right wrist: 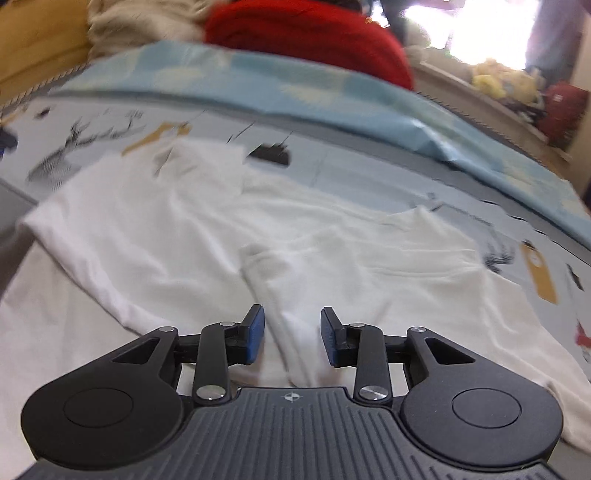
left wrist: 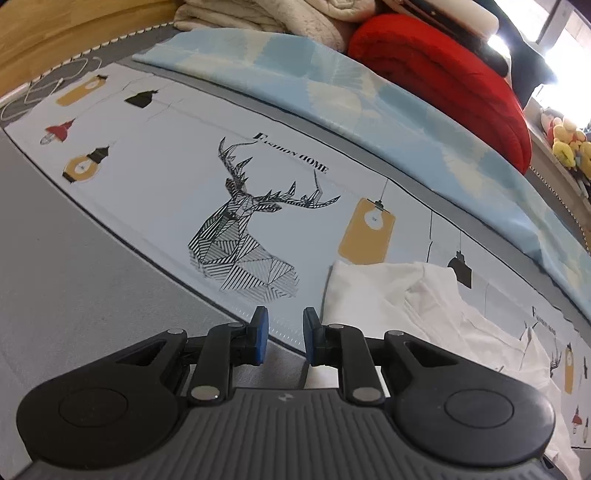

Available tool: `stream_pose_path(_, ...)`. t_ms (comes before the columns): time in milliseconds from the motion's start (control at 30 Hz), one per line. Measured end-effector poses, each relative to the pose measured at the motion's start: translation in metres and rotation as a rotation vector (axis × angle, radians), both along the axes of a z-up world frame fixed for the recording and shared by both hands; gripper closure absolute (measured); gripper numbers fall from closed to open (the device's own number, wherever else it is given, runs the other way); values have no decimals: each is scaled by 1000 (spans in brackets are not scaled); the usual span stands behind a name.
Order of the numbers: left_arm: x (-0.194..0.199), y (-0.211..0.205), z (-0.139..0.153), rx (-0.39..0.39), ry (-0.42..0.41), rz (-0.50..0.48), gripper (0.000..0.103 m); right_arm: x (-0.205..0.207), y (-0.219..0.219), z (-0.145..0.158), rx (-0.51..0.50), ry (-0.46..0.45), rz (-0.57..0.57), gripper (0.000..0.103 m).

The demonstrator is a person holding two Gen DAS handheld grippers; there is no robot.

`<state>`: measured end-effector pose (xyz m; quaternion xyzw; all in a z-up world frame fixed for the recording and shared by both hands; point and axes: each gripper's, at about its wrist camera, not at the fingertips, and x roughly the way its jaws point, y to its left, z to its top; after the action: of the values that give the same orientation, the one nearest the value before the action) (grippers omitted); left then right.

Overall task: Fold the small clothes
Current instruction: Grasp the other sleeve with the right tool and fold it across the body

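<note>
White garment (right wrist: 332, 236) lies spread and wrinkled on the bed (left wrist: 92, 258), on the printed sheet (left wrist: 166, 166) with the deer graphic (left wrist: 243, 236). In the left wrist view only the garment's corner shows, to the right of the deer, near the bed's front edge. Left hand-held gripper (left wrist: 284, 338): blue pads a narrow gap apart, nothing between them, over the sheet's border just left of the garment's edge. Right hand-held gripper (right wrist: 291, 334): jaws spread wider, a raised fold of the white garment running between the pads, pads not pressing it. Right view is motion-blurred. Along the bed's far edge: light blue blanket (left wrist: 332, 92), red quilt (left wrist: 443, 74), cream bedding (left wrist: 258, 18). Wooden headboard (left wrist: 55, 29) at the far left corner.
</note>
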<state>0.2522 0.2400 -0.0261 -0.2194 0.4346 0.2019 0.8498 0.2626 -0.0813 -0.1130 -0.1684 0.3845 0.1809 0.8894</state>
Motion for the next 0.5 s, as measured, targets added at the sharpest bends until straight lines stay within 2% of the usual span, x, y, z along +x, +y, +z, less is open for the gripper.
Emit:
stream_pose_path(33,3,-1,-2,2,4,-7,83,1,3,-2,-19,6,16,68)
stream_pose_path(67,7,-3,-3,-1,9,-17,83,1,6,-3,-43,-3,31,73)
stream_pose_path(100,10,-5,-4,-2,14,-26,83,2,6,-2,-59,-27,31,92)
stream_pose_path(133,13,-8,-6,-2,19,-35,83,4,3,5,-49,-52,9,100)
stream_pose_path(167,15,-10,-7,-1,22,-41,83,7,-5,15,-8,-87,-40,99)
stream_pose_path(200,16,-13,-8,1,25,-45,82,9,-18,30,67,-133,-114,100)
stream_pose_path(300,18,-16,-9,-9,20,-45,79,3,-81,76,449,-293,-373,99)
stream_pose_path(333,19,-18,-9,-10,21,-46,79,0,-95,81,485,-335,-420,99)
stream_pose_path(367,19,-19,-10,-11,24,-46,79,-1,-106,82,459,-363,-485,99)
stream_pose_path(400,20,-21,-11,-15,26,-49,79,1,-117,78,436,-352,-562,99)
stream_pose_path(433,21,-23,-11,-20,29,-56,79,7,-131,69,439,-291,-634,99)
stream_pose_path(500,24,-28,-14,-24,40,-73,75,21,-155,41,473,-90,-741,97)
